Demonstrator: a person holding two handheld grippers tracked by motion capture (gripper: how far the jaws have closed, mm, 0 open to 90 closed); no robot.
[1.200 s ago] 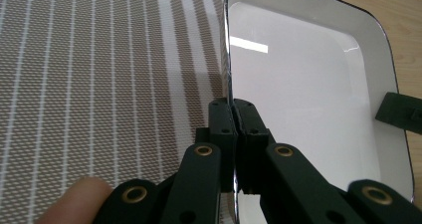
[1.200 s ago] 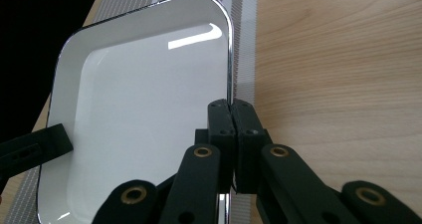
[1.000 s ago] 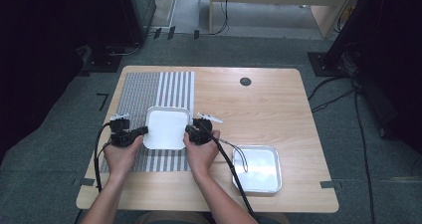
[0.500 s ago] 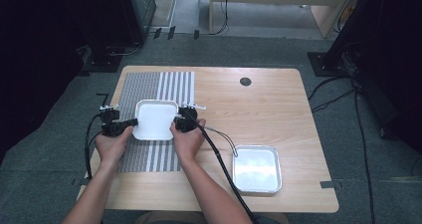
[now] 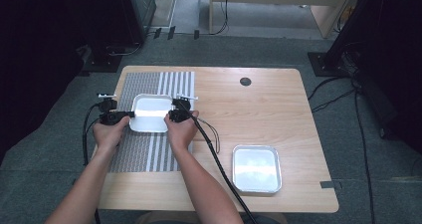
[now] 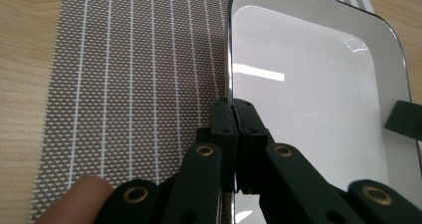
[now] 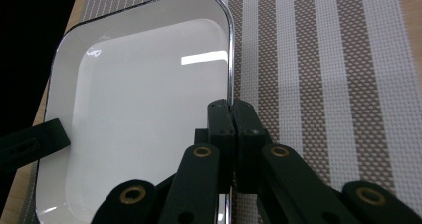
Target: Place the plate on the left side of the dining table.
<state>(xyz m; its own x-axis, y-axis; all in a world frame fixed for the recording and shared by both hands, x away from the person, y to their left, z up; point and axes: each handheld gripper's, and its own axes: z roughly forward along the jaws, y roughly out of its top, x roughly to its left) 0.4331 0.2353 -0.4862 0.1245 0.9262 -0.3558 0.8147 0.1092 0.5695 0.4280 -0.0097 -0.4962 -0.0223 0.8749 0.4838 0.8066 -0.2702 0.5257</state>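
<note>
Over the striped placemat (image 5: 149, 134) at the table's (image 5: 278, 99) left side, a white tray (image 5: 150, 113) sits between both grippers; square with rounded corners, glossy white inside, thin dark metal rim, light glare on its floor; left gripper (image 5: 128, 114) clenched on its left rim, right gripper (image 5: 171, 115) clenched on its right rim; whether the tray rests on the mat or hangs just above it is hard to tell; a second tray (image 5: 257, 168) lies near right, well apart.
</note>
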